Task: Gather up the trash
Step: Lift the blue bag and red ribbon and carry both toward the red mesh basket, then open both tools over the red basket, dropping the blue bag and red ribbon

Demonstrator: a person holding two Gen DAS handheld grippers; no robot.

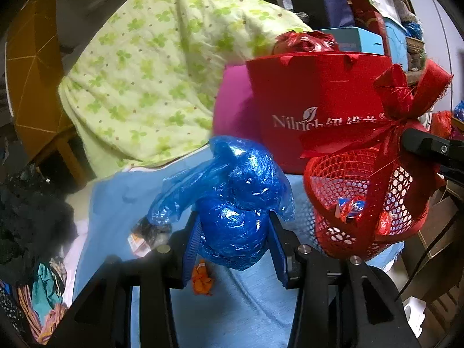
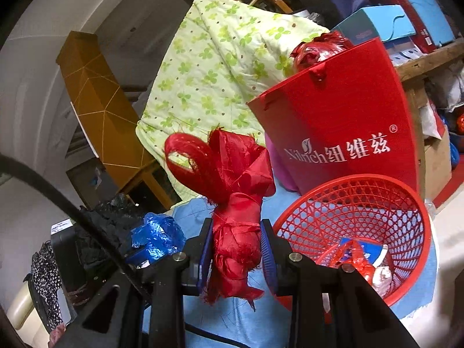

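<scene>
My left gripper is shut on a crumpled blue plastic bag, its blue pads pressing both sides above a light blue cloth. The same blue plastic bag shows at lower left in the right wrist view. My right gripper is shut on a bundle of red ribbon with a frayed bow on top. A red mesh basket stands just right of it, holding several wrappers. In the left wrist view the red ribbon runs down across the red mesh basket. An orange scrap and a small wrapper lie on the cloth.
A red paper carrier bag stands behind the basket, with a pink object beside it. A green floral quilt is heaped at the back. Dark clothes pile at left, near a brown cabinet. Boxes crowd the back right.
</scene>
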